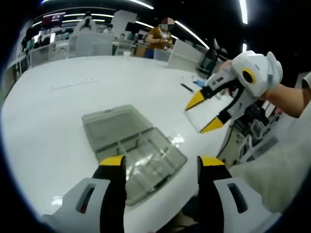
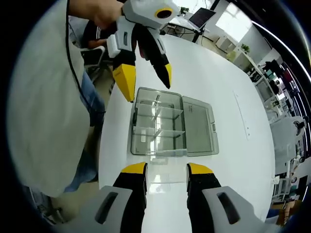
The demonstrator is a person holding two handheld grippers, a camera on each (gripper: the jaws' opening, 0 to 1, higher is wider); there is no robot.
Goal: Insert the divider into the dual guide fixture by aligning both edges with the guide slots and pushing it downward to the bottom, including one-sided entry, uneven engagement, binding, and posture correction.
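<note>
A clear plastic box (image 1: 146, 155) (image 2: 158, 127) lies on the white table (image 1: 58, 116) with its lid (image 1: 114, 121) (image 2: 199, 124) folded open and flat beside it. Inside the box stand clear partitions that form several compartments. My right gripper (image 1: 205, 114) (image 2: 166, 170) is shut on a thin clear divider (image 1: 198, 118) (image 2: 165, 175), held in the air beside the box. My left gripper (image 1: 162, 165) (image 2: 147, 87) stands open with nothing between its jaws, hovering over the box's opposite end.
The box sits near the table edge where the person (image 2: 43, 107) stands. A dark pen (image 1: 187, 87) lies farther out on the table. Desks, chairs and other people (image 1: 160, 36) are in the background.
</note>
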